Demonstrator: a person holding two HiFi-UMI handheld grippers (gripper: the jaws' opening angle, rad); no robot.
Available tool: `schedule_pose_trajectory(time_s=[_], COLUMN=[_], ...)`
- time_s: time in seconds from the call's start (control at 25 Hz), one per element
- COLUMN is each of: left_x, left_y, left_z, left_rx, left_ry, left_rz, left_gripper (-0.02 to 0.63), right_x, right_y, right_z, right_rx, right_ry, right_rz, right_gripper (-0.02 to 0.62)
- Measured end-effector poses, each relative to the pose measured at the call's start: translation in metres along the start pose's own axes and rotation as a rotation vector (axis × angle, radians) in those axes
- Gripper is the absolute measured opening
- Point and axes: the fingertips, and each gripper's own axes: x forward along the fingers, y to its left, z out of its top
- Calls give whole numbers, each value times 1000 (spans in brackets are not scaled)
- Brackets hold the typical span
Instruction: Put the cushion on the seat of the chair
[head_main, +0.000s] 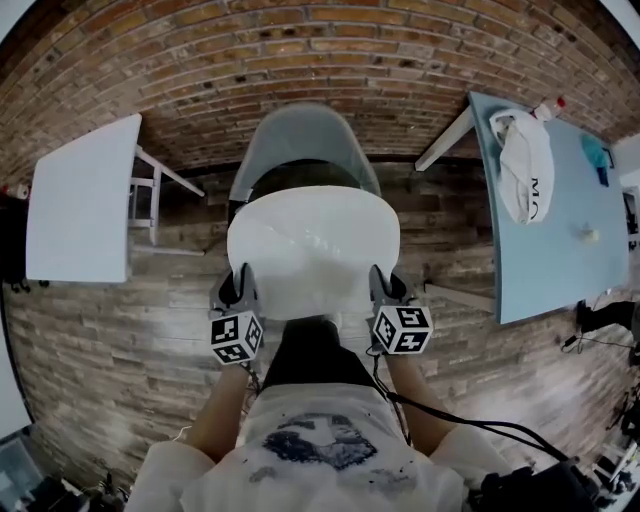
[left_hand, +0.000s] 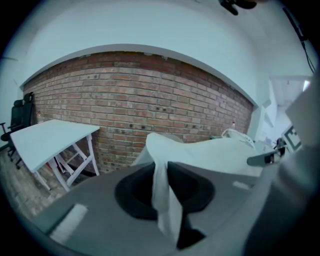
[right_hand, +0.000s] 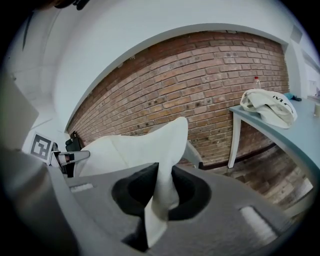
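chair (head_main: 305, 135) seat hidden under cushion (head_main: 313, 250), right table (head_main: 545, 250) cropped at edge

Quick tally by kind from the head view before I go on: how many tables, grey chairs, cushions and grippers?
Tables: 2, the white table and the pale blue table
Chairs: 1, the grey chair
Cushions: 1, the white cushion, pinched at both sides
Grippers: 2, the left gripper and the right gripper
Total: 6

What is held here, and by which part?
Both hold the white fabric cushion: the left gripper pinches its near left edge, the right gripper its near right edge.
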Motion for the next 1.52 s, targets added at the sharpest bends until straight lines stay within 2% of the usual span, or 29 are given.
schedule_pose_trajectory(time_s=[0.24,0.6,0.96,1.28,1.52], left_x=[45,100,164,194,215], left_y=[16,42,59,73,84], left_z=[-23,-76,-143,-205,-234], left_rx=[-5,-8,10,2,3], left_ry=[34,77,104,135,142], left_rz=[-4,6,22,43,45], left_gripper=[52,52,52,52,52], right_x=[45,110,172,216,242], right_y=[-13,-27,-56,-76,-82], right_z=[-14,-56,-114,-174,-199], right_rx=[5,14,31,28,28], right_ry=[36,86,105,146,159], right_rz=[-16,-33,-46,-39,-41], right_gripper=[44,44,44,44,44])
